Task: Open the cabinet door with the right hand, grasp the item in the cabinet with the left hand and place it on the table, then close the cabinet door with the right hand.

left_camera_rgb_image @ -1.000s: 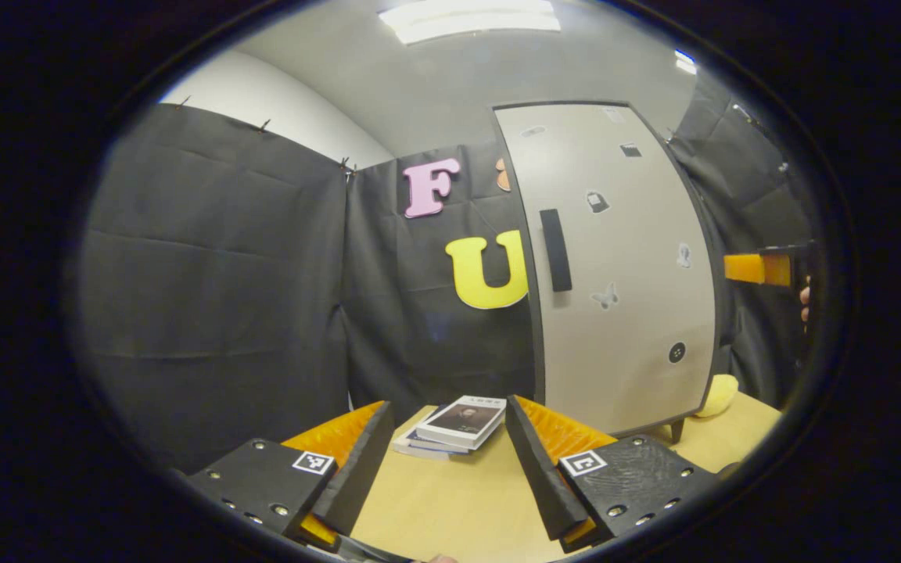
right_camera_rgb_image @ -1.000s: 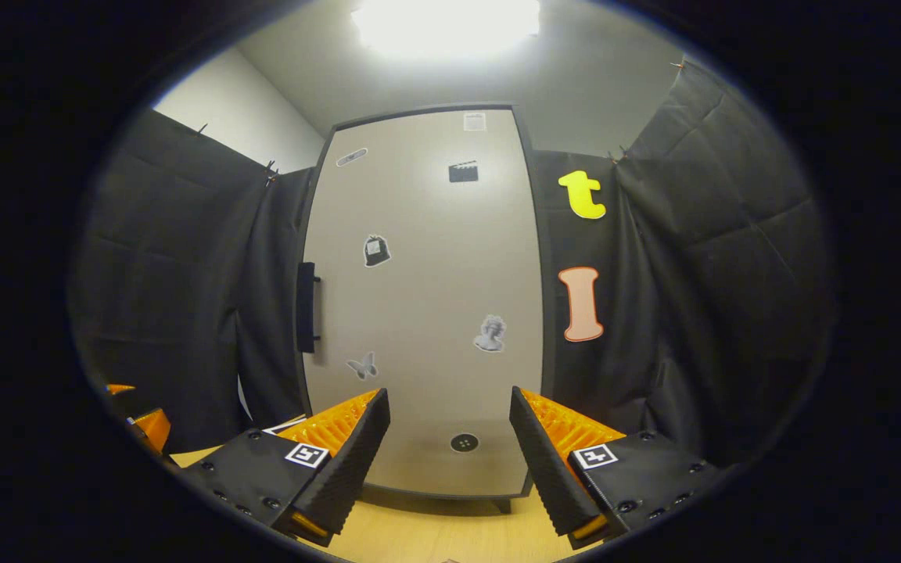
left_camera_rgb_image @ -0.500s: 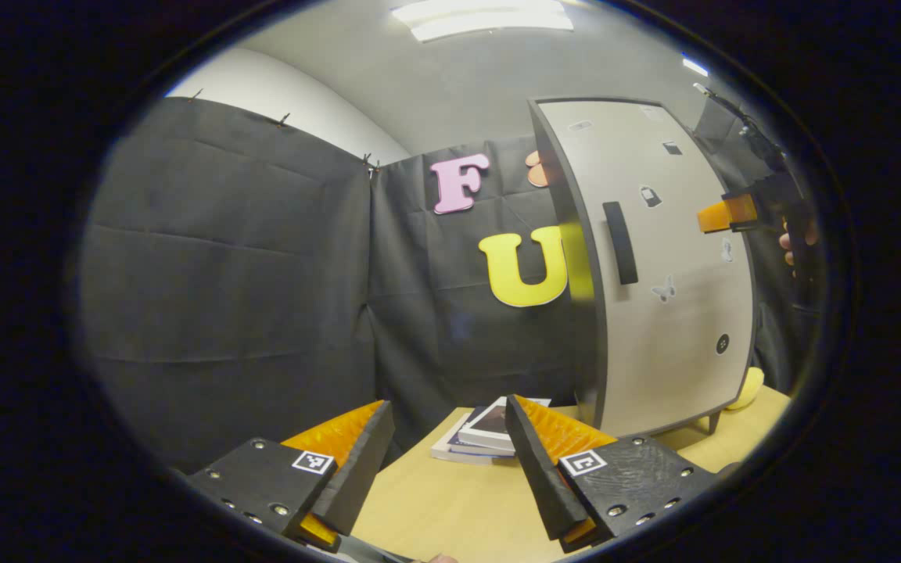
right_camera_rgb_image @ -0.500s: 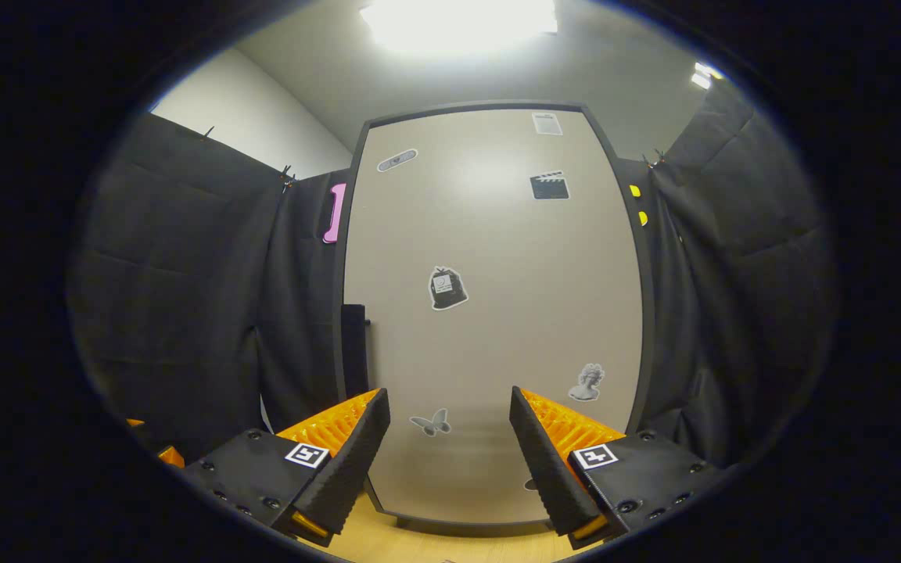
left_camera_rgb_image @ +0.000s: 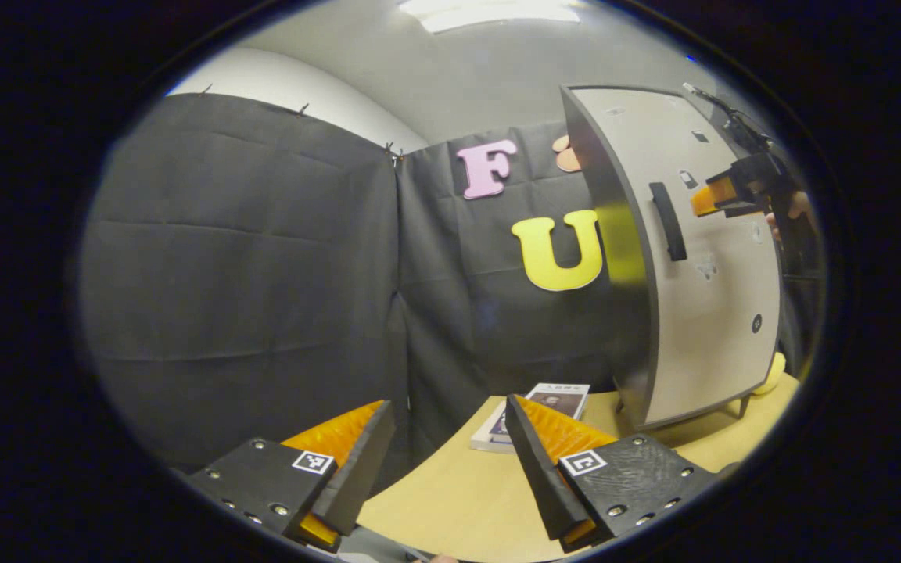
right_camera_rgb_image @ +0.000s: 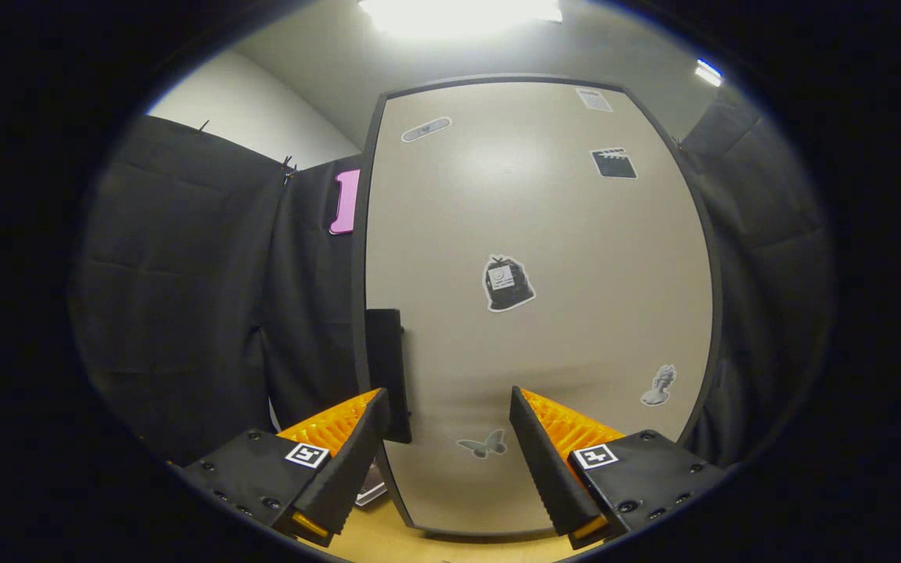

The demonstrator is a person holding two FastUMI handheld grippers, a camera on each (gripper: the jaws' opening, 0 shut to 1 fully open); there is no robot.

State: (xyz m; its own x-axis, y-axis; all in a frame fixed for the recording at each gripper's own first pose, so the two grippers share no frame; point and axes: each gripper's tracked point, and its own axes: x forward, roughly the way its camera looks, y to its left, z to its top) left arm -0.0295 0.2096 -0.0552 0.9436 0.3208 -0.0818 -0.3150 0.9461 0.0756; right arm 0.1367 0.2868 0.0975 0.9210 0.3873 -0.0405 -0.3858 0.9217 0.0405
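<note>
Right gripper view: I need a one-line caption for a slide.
Open tongs face the closed cabinet door, its handle just beyond the left finger.

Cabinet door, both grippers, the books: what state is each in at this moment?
Cabinet door: shut, handle not gripped.
Right gripper: open, facing the door, close to the handle, holding nothing.
Left gripper: open, empty, over the table.
Books: stacked flat on the table beside the cabinet.
</note>
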